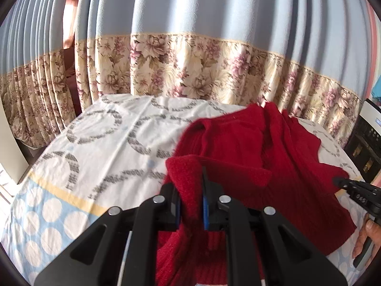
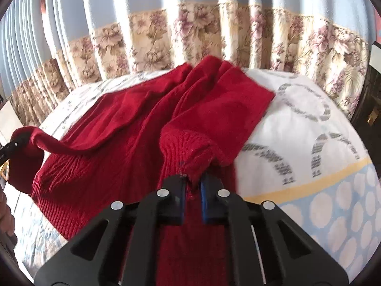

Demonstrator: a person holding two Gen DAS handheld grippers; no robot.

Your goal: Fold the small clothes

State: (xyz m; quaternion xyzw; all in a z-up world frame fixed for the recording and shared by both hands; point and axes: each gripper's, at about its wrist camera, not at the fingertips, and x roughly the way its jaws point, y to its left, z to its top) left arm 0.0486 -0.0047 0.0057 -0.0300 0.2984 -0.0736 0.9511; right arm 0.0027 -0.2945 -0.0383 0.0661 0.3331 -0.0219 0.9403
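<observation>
A red knit sweater [image 1: 250, 147] lies rumpled across the cloth-covered table [image 1: 107, 143]. My left gripper [image 1: 190, 190] is shut on a raised fold of its fuzzy edge, and red cloth hangs down between the fingers. In the right wrist view the same red sweater [image 2: 133, 124] spreads leftward, and my right gripper [image 2: 191, 186] is shut on a bunched ribbed hem or cuff. The right gripper [image 1: 352, 188] also shows at the right edge of the left wrist view, pinching the sweater's corner. The left gripper [image 2: 14, 145] shows at the far left of the right wrist view, holding a lifted end.
The table cloth [image 2: 297, 128] is white with grey ring prints, a yellow stripe and a blue dotted border. Blue and floral curtains [image 1: 190, 66] hang close behind the table. A dark appliance [image 1: 366, 143] stands at the right. A hand [image 1: 366, 240] grips the right tool's handle.
</observation>
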